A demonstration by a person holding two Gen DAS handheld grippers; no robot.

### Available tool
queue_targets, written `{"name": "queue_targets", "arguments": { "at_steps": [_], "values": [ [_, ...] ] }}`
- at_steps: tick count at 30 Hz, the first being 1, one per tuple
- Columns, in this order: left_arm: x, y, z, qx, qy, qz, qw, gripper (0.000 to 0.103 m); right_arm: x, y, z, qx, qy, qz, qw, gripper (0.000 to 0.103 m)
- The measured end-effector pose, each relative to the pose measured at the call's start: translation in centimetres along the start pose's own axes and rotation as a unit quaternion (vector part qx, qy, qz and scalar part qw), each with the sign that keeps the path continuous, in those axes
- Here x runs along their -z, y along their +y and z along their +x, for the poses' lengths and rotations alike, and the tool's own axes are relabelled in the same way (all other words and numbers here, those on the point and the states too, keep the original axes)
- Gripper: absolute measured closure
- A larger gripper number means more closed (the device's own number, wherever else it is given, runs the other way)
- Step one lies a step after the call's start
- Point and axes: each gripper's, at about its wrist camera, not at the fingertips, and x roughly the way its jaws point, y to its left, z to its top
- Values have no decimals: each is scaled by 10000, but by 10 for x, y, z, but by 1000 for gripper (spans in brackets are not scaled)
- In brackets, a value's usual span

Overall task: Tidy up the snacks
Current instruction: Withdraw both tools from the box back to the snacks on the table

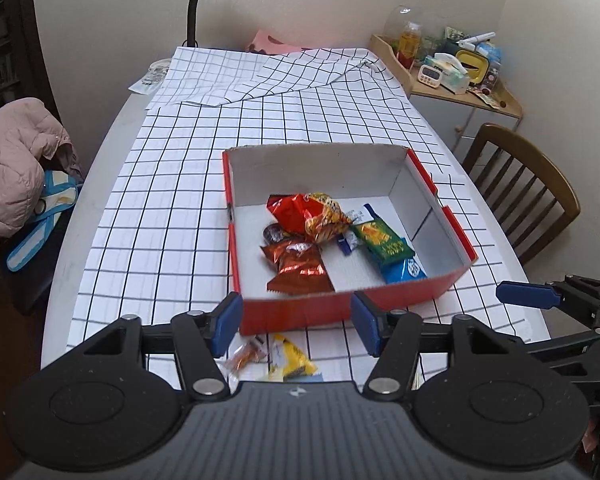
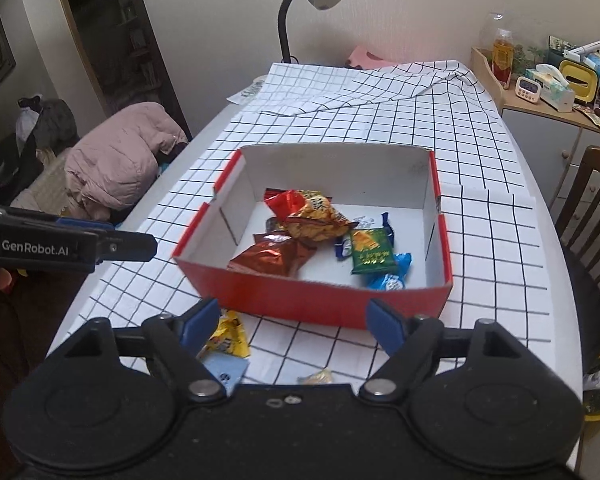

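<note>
Both the left gripper point(image 1: 294, 322) and right gripper point(image 2: 292, 326) are held open and empty. The light, crinkly, slippery yellow packet point(image 1: 294, 360) is best pinched by its sealed edge.

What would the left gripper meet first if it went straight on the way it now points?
Probably the near wall of the red box, which shows between the open fingers of the left gripper. Depth is unclear, so it might meet the tablecloth before the box.

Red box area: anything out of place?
Yes. A few snacks lie outside the red box, on the tablecloth before its near wall: a yellow packet and an orange-wrapped candy.
</note>
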Motion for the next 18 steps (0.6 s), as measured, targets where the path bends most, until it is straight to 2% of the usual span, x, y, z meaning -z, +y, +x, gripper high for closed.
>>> {"name": "queue_targets", "arguments": {
  "at_steps": [5, 7, 9, 15, 18],
  "values": [
    [21, 9, -12, -19, -103, 24, 9999, 38, 17, 12, -9, -4, -112, 66, 9999, 19],
    [29, 12, -15, -28, -142, 19, 9999, 37, 24, 16, -11, 5, -178, 89, 9998, 10],
    [37, 16, -17, -11, -162, -12, 9999, 28, 32, 20, -13, 31, -249, 137, 9996, 9],
    [58, 25, -15, 43, -108, -131, 9998, 27, 50, 28, -13, 61, -311, 131, 9994, 7],
    [67, 31, -9, 43, -16, -286, 9996, 19, 59, 31, -13, 96, -355, 133, 9992, 3]
  ]
}}
